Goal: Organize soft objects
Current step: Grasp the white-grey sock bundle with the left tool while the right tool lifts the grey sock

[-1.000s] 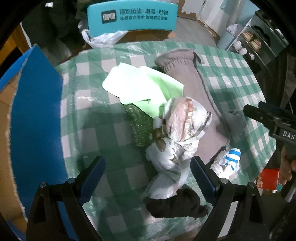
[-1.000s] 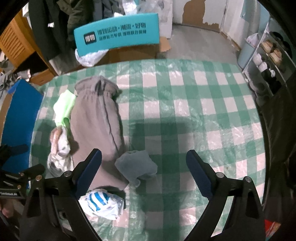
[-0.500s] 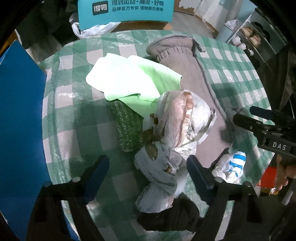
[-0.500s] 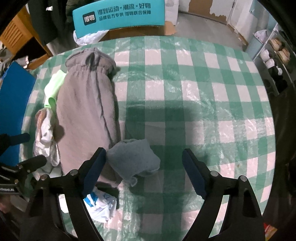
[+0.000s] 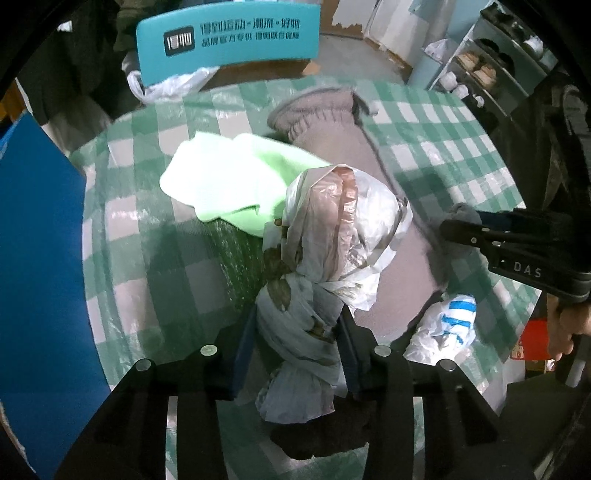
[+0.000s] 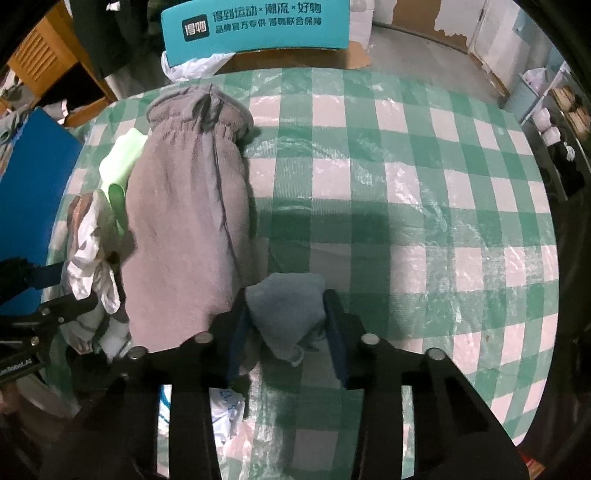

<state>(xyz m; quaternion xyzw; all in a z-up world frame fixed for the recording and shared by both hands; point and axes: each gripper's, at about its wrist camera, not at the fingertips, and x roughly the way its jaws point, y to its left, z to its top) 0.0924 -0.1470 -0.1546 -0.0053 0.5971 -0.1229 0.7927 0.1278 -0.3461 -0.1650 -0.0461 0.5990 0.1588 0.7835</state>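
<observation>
Fingers of the left gripper [image 5: 298,345] were pressed in against the twisted lower end of a crumpled plastic bag [image 5: 325,254], pinching it between the blue pads. Below that end, nearest the camera, lay a dark cloth [image 5: 321,441], partly hidden by the gripper frame. The bag's puffed upper part, whitish with a brownish streak, rested against a long grey garment [image 6: 188,218] that stretched away across the green-and-white checked tablecloth [image 6: 406,192]. Just beside the bag on its other side sat a strip of green bubble wrap [image 5: 229,254], and over that a pale green cloth [image 5: 236,177] that touched the grey garment.

Blue pads of the right gripper [image 6: 286,332] were closed in on a small grey-blue sock [image 6: 286,306], squeezing it from both sides at the near end of the grey garment. A white wad with blue stripes [image 5: 452,319] lay near the table edge, just beside the garment and close to that gripper.

Farther off, the grey garment ended in a gathered elastic waistband. A blue board [image 5: 37,258] stood along the left side of the table. Beyond the far edge stood a teal chair back [image 6: 255,26] printed with white characters, with a white plastic bag [image 5: 166,83] bunched beneath it. Shelves [image 5: 491,62] with small objects stood at the far right.
</observation>
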